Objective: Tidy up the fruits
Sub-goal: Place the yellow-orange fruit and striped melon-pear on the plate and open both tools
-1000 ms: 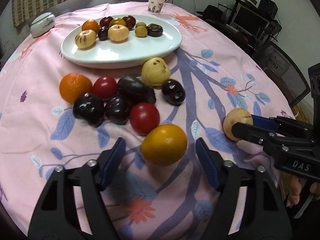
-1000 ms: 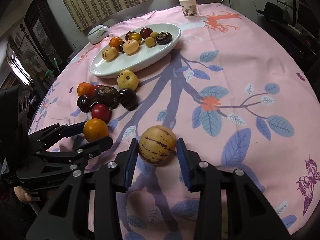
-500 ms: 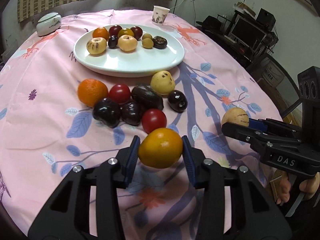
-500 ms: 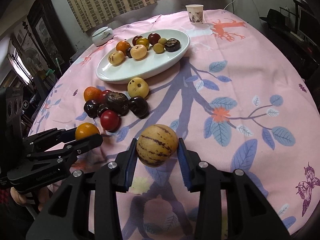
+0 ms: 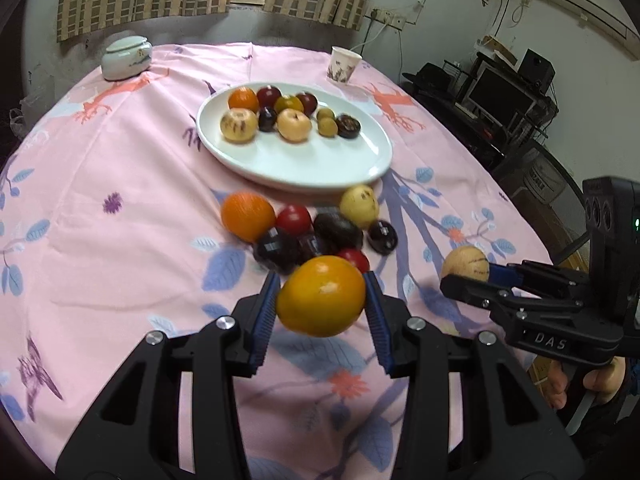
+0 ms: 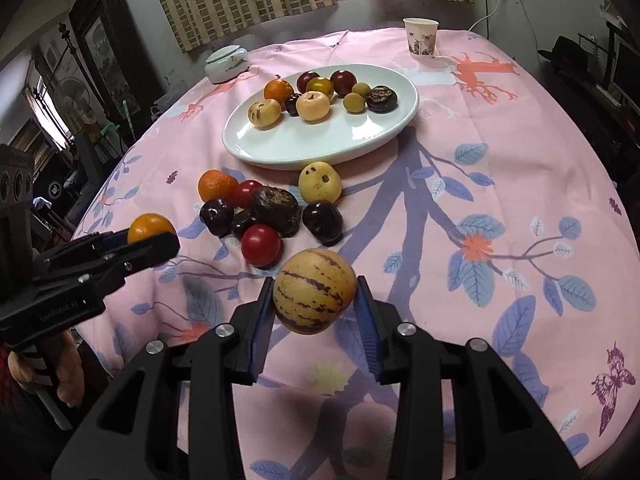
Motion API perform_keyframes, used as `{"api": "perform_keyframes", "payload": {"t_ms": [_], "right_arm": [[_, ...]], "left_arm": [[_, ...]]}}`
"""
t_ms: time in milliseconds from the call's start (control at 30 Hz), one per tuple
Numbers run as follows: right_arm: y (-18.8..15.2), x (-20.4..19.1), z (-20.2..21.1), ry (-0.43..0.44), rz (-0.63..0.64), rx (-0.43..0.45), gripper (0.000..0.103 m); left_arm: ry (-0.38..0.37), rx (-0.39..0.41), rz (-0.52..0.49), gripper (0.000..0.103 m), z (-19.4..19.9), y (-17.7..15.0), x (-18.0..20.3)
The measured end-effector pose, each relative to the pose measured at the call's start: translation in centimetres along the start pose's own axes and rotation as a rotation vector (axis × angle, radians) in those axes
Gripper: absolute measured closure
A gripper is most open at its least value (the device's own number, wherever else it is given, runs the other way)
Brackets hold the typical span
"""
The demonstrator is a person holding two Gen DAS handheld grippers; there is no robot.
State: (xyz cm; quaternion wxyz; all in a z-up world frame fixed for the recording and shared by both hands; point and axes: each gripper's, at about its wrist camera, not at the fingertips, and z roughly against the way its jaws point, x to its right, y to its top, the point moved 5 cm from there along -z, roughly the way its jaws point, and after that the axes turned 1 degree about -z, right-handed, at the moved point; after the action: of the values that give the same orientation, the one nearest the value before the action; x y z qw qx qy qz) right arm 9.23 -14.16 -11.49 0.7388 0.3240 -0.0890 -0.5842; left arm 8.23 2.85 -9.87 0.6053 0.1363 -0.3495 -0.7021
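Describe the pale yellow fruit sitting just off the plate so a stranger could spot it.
Find the white oval plate on the pink tablecloth. Just outside its near rim, heading the loose fruit cluster, sits the pale yellow fruit. It is the cluster's only light one, with dark spots; its neighbours are orange, red or near-black.

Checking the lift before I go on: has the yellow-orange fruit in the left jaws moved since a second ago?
Yes. The yellow-orange fruit has risen off the tablecloth, gripped, toward the white plate.

Two wrist fisheyes, angled down, close over table [image 5: 120, 200], sharing plate [image 6: 304, 152]
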Motion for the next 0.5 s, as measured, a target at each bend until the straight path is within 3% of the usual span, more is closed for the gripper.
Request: {"api": "perform_keyframes", "payload": {"t_ms": [233, 367, 500], "right_arm": [[7.4, 0.2, -0.7, -0.011, 0.085, 0.042, 0.064], [12.3, 0.6, -3.1, -0.02, 0.131, 0.058, 0.064], [16.0, 1.3, -7.3, -0.022, 0.147, 0.028, 0.064]], "left_arm": [[0.049, 0.029, -0.032, 0.06, -1.1, 9.0, -1.4], [0.081, 0.027, -0.034, 0.06, -4.3, 14.0, -1.9], [0.082, -0.03, 0.007, 0.06, -8.6, 16.8, -3.1]]}}
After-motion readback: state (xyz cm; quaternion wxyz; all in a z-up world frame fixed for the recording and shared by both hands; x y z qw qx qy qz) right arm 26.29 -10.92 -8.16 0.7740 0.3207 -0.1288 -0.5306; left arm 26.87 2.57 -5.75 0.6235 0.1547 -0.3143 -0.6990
